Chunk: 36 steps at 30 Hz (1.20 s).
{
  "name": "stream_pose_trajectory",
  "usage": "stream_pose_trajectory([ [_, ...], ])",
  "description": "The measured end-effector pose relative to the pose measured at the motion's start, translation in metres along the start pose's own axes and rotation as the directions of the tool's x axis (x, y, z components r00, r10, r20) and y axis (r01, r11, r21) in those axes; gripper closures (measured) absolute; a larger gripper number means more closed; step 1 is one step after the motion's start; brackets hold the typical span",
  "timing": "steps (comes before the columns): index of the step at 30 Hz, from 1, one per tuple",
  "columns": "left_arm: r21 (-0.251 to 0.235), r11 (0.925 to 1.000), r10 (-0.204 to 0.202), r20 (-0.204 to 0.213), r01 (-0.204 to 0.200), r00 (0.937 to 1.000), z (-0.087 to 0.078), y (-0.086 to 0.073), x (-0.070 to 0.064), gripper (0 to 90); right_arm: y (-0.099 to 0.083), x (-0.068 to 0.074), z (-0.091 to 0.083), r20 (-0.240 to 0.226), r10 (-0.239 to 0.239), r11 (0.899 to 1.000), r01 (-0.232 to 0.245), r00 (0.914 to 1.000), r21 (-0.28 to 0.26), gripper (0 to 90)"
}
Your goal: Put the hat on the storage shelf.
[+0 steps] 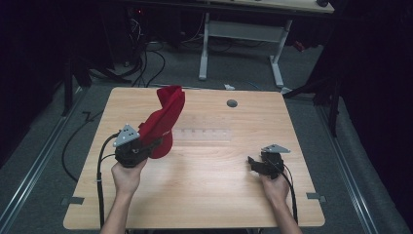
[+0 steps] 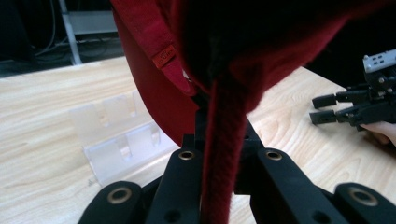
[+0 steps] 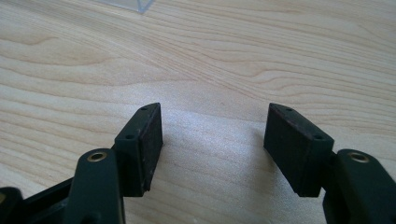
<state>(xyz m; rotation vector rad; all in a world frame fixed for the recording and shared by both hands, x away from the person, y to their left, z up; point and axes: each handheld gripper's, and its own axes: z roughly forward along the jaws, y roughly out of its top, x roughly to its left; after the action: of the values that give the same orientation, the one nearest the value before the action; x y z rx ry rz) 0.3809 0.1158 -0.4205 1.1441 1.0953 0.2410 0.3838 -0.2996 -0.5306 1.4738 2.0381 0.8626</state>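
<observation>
A red knitted cloth [image 1: 165, 119], perhaps a cap or sleeve, rises from the left side of the table, held up off the wood. My left gripper [image 1: 146, 145] is shut on its lower edge; in the left gripper view a red fold [image 2: 223, 154] runs between the two black jaws and the cloth [image 2: 243, 42] hangs over the lens, with a small red tag [image 2: 163, 56] on it. My right gripper [image 1: 253, 163] rests low at the table's right, open, with bare wood between its pads [image 3: 150, 144]. It also appears far right as the right gripper [image 2: 324, 108].
A clear plastic rack [image 1: 202, 135] lies flat at the table's middle, also seen as the rack [image 2: 121, 140] beside the cloth. A round grey grommet [image 1: 232, 103] sits near the far edge. A white desk frame [image 1: 241, 34] and cables stand beyond the table.
</observation>
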Motion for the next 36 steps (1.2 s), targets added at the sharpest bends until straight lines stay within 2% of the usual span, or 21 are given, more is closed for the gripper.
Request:
stream_pose_trajectory([
  [6,-0.01,0.9998,-0.019,-0.008,0.019,0.9998,0.004,0.009,0.005,84.7,0.0,0.0,0.0,-0.003,-0.006,1.0,0.006,1.0,0.0,36.2],
  [9,-0.017,0.9997,-0.021,-0.009,0.02,0.9997,0.009,0.014,0.007,84.7,0.0,0.0,0.0,-0.003,-0.005,1.0,0.005,1.0,0.001,36.3],
  [18,-0.037,0.999,-0.026,-0.046,0.024,0.9986,0.02,0.029,0.019,84.8,0.0,0.001,0.0,-0.004,-0.005,1.0,0.005,1.0,0.002,36.0],
  [24,-0.062,0.9975,-0.037,-0.047,0.034,0.9982,0.028,0.037,0.024,84.8,0.0,0.001,0.0,-0.004,-0.004,1.0,0.004,1.0,0.002,35.9],
  [27,-0.057,0.9982,-0.025,-0.061,0.022,0.9978,0.035,0.039,0.027,84.8,0.0,0.001,0.0,-0.006,-0.009,1.0,0.009,0.9999,0.0,35.7],
  [29,-0.058,0.9983,-0.001,-0.071,-0.004,0.9975,0.042,0.039,0.029,84.7,0.0,0.001,0.0,-0.006,-0.01,1.0,0.01,0.9999,0.0,35.6],
  [36,-0.069,0.9976,-0.015,-0.084,0.009,0.9964,0.052,0.036,0.039,84.8,0.0,0.001,0.0,-0.007,-0.011,1.0,0.011,0.9999,0.0,35.6],
])
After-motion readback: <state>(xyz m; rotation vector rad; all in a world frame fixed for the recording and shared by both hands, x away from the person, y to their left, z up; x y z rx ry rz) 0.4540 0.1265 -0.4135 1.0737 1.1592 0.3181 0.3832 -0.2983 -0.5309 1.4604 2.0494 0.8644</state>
